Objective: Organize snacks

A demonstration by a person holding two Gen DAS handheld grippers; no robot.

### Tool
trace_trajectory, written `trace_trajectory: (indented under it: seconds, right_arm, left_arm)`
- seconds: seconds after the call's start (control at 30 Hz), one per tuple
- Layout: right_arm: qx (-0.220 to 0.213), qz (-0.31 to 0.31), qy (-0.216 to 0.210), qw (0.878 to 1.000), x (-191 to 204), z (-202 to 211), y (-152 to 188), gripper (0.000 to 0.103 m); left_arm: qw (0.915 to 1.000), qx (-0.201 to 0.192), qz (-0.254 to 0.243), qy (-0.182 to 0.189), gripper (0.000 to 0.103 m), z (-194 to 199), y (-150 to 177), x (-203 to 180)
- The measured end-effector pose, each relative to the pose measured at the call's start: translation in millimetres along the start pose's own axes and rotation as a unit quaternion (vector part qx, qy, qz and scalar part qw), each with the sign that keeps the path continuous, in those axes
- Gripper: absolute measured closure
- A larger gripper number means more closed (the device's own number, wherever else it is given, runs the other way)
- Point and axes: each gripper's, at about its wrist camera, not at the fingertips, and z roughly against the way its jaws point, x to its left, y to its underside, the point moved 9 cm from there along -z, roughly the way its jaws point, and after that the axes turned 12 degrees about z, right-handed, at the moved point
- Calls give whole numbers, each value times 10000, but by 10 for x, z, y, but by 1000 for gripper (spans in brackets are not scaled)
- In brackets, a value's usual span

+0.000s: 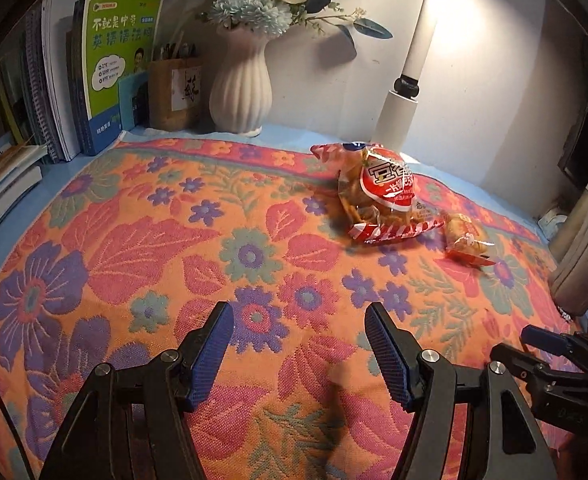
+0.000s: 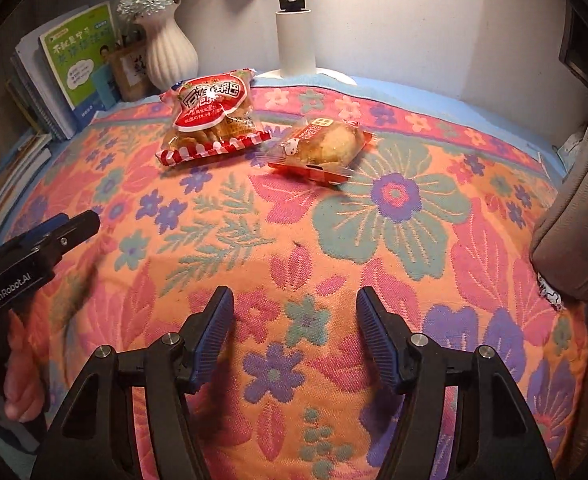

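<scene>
Right wrist view showed your right gripper (image 2: 294, 336) and left gripper (image 1: 299, 354) with jaws apart, empty, short of both snack bags (image 2: 214, 114).

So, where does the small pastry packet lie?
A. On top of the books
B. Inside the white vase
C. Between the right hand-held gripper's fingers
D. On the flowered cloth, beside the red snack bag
D: the pastry packet lies on the flowered cloth, beside the red snack bag, held by no gripper.
</scene>
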Motion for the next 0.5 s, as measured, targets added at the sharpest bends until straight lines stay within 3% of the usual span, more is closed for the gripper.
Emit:
trace_trajectory:
  seconds: [0.13, 0.23, 0.27, 0.5]
  right_arm:
    - [15, 238, 140, 9996, 93, -40, 37, 23]
    - [146, 504, 186, 9985, 185, -92, 67, 9]
    - [212, 545, 98, 9982, 217, -117, 83, 0]
    - [267, 623, 16, 9977, 240, -131, 93, 0]
  left_arm:
    - [10000, 37, 32, -28, 37, -14, 13, 18]
    - [9999, 53, 100, -46, 36, -23, 7, 43]
    - [9999, 72, 120, -40, 35, -29, 9, 50]
    - [9995, 186, 241, 87, 35, -54, 12, 73]
